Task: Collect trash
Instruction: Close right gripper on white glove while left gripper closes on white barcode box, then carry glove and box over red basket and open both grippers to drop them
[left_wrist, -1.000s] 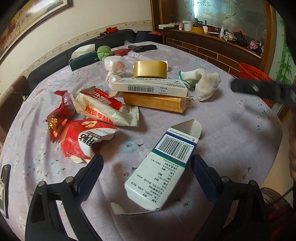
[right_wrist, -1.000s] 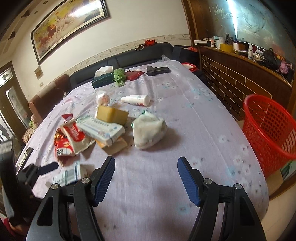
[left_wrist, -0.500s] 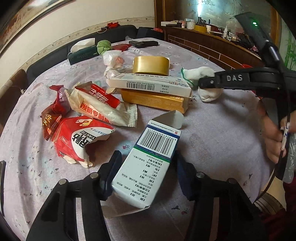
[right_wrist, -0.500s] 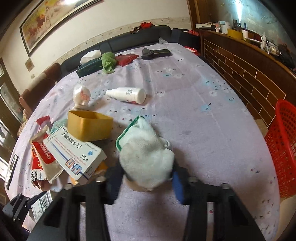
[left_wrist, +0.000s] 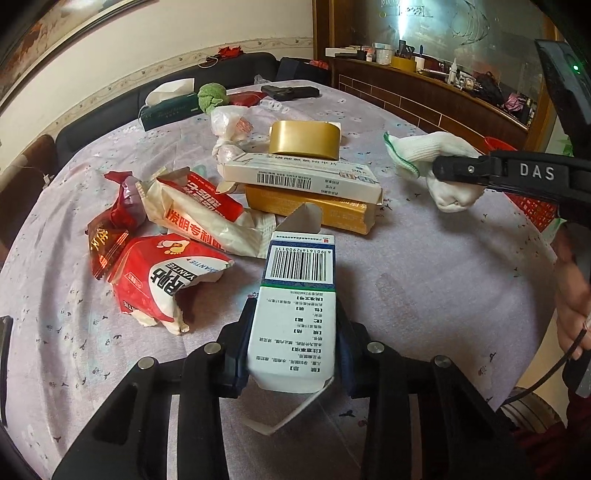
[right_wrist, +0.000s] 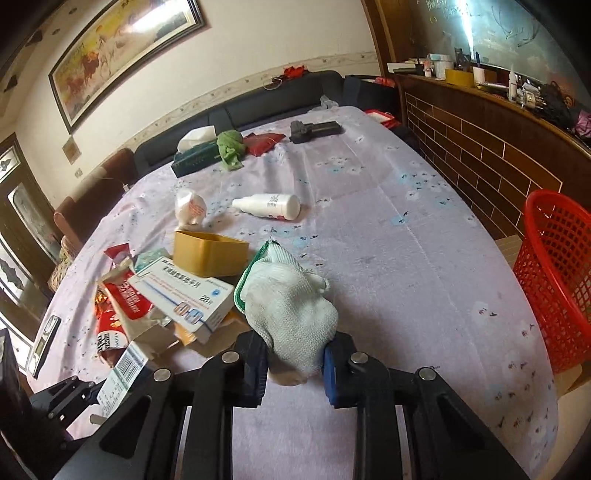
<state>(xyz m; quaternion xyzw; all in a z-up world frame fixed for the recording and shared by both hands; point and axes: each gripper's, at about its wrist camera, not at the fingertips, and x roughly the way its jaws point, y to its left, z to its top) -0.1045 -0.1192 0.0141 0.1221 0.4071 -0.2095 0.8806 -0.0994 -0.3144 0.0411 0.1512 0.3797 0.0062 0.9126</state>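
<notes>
Now your left gripper (left_wrist: 293, 345) is clamped on the white medicine carton (left_wrist: 295, 314), pads pressing its two long sides near the lower end, at the table's near edge. Its jaws have just been closing, and the carton sits squarely between them. It looks empty and light, with both end flaps hanging open, so the thin card walls will buckle if you squeeze harder; a hold across the narrow sides near the middle, as you have it, is the stiffest place.

Your right gripper (right_wrist: 295, 363) has likewise just closed, and its pads pinch the white knitted glove (right_wrist: 286, 314) at its bunched end, toward the table's right edge. The glove is soft and limp, so the free cuff with the green trim will droop and swing when lifted. Whether it rests on the tablecloth (right_wrist: 388, 258) or hangs just clear of it, the view does not settle.

The red basket (right_wrist: 554, 280) stands off the table's right edge, well apart from the wrapper pile (left_wrist: 166, 240) near the left edge.
</notes>
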